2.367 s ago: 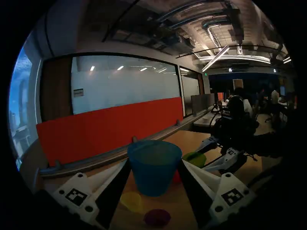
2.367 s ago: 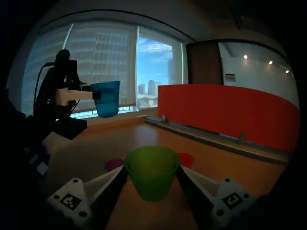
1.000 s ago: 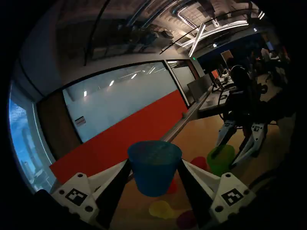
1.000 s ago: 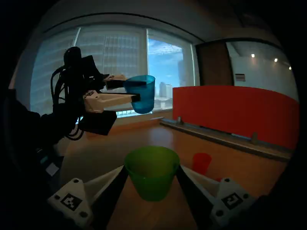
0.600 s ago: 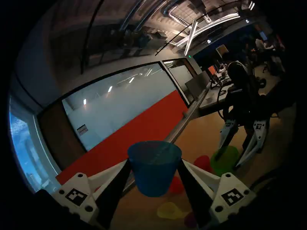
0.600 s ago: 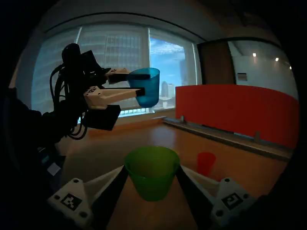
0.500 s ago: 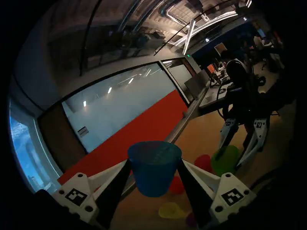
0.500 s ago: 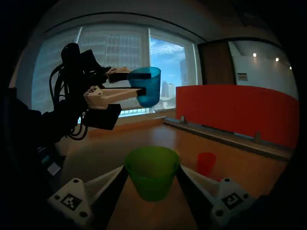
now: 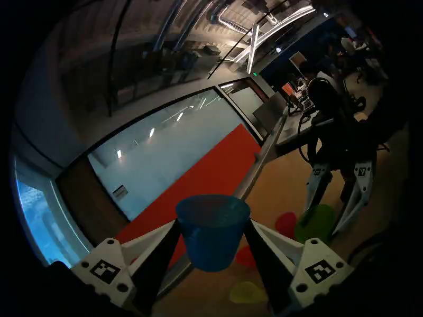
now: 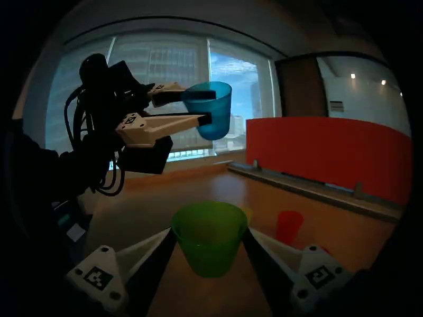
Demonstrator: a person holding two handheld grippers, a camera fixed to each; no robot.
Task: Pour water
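Blue cup [image 9: 212, 245] clamped in left claw [image 9: 212, 228], held high; green cup [image 10: 209, 251] clamped in right claw [image 10: 209, 233], lower.

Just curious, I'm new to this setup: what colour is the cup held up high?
Blue, slightly see-through. The cup shows best in the right gripper view.

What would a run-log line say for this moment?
left gripper: shut on blue cup, held high | right gripper: shut on green cup, lower | red cup: upright on table

Office, red desk partition [image 10: 328, 153], skyline windows [image 10: 158, 79]
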